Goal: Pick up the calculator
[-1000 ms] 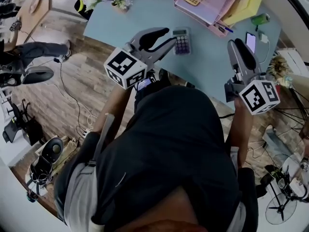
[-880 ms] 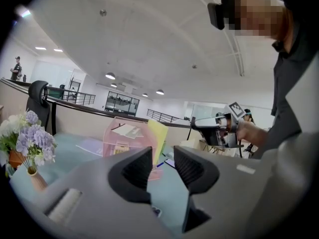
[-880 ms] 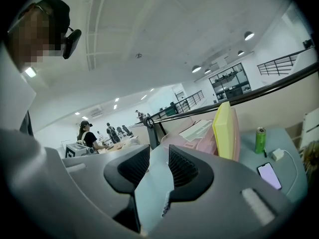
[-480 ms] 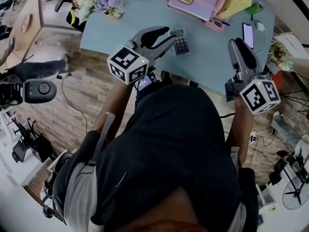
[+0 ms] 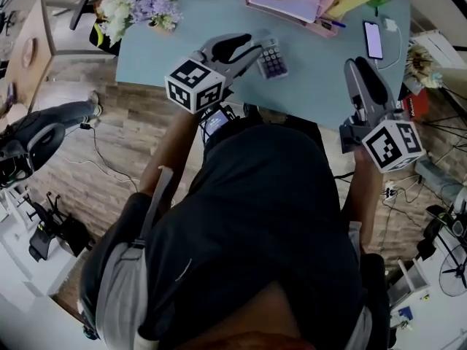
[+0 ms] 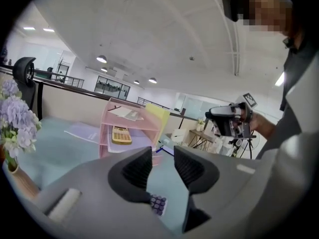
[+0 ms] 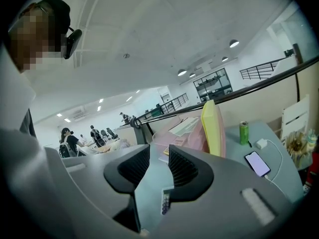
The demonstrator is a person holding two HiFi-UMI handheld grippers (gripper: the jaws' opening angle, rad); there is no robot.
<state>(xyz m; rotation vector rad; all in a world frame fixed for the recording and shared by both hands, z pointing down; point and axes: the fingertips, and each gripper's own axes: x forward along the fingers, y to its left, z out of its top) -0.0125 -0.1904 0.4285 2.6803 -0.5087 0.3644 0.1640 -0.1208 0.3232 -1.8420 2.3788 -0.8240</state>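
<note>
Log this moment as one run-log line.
phase: pre-grasp | left gripper: open, above calculator | right gripper: open, empty | calculator: flat on table, ungrasped

My left gripper (image 5: pixel 257 47) reaches forward, jaws slightly apart; my right gripper (image 5: pixel 363 71) is held closer in, jaws likewise parted.

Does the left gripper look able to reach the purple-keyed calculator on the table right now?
Probably yes. The left gripper hovers just beside the calculator with its jaws apart, and nothing on the table seems to block the way.
</note>
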